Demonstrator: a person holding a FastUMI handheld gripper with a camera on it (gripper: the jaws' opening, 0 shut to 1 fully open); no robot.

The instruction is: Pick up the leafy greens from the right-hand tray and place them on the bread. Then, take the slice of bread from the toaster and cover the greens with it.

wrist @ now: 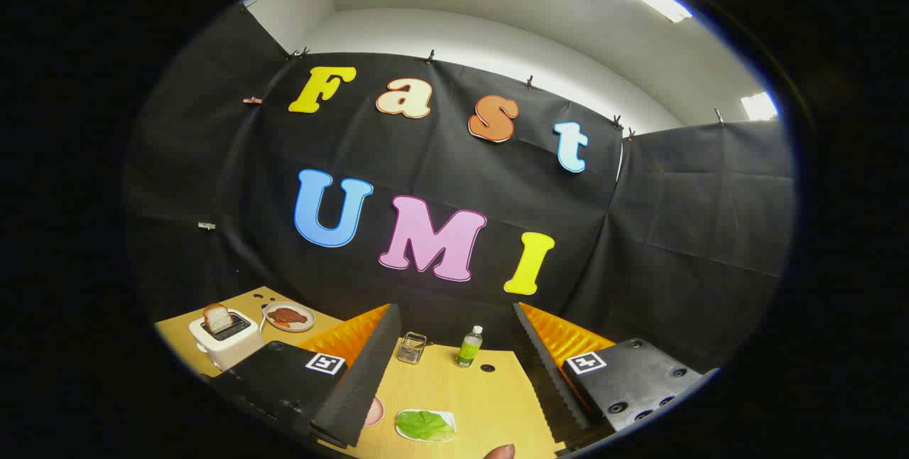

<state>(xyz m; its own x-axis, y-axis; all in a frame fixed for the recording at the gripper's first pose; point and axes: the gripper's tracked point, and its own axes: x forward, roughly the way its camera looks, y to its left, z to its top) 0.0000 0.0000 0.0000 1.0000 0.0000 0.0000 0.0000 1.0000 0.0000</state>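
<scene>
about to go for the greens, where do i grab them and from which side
Come from above. The greens lie flat on a white tray on the table, between the open fingers. Pinch a raised leaf edge, since a flat leaf offers no sides to clamp.

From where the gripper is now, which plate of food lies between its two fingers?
The white tray holding leafy greens lies between the open gripper fingers. The round plate of reddish food sits beyond the left finger, beside the toaster.
</scene>
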